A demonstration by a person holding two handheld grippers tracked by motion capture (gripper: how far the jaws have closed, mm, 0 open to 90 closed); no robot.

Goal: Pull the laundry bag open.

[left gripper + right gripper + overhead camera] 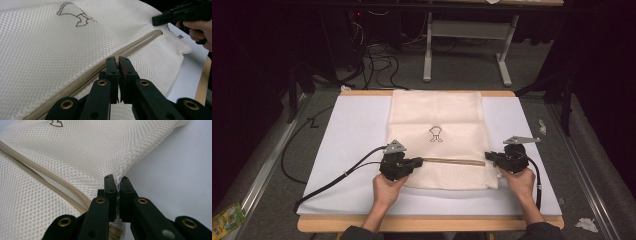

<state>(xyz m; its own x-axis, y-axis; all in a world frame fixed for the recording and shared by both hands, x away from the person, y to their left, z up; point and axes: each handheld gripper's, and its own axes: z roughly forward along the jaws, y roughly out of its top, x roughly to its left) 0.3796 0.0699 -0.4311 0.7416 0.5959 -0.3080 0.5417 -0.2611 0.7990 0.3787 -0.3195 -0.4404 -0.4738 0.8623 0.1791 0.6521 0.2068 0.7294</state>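
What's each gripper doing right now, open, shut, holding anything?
Left gripper: shut on the zipper of the mesh bag.
Right gripper: shut on the mesh bag's edge.

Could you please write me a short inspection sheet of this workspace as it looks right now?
Surface: white mat on a wooden table.
Job's things: cream mesh laundry bag lying flat, small dark emblem on it; its zipper runs across the near part.
Clutter: nothing seen on the mat.
Grippers: left tongs shut at the zipper line, seemingly on the slider; right tongs shut on the bag's mesh edge beside the zipper's end.
Cables: black cable trails from the left tongs across the mat and off the table.
Surroundings: dark room, grey floor, paper scraps, a green packet, a table frame behind.
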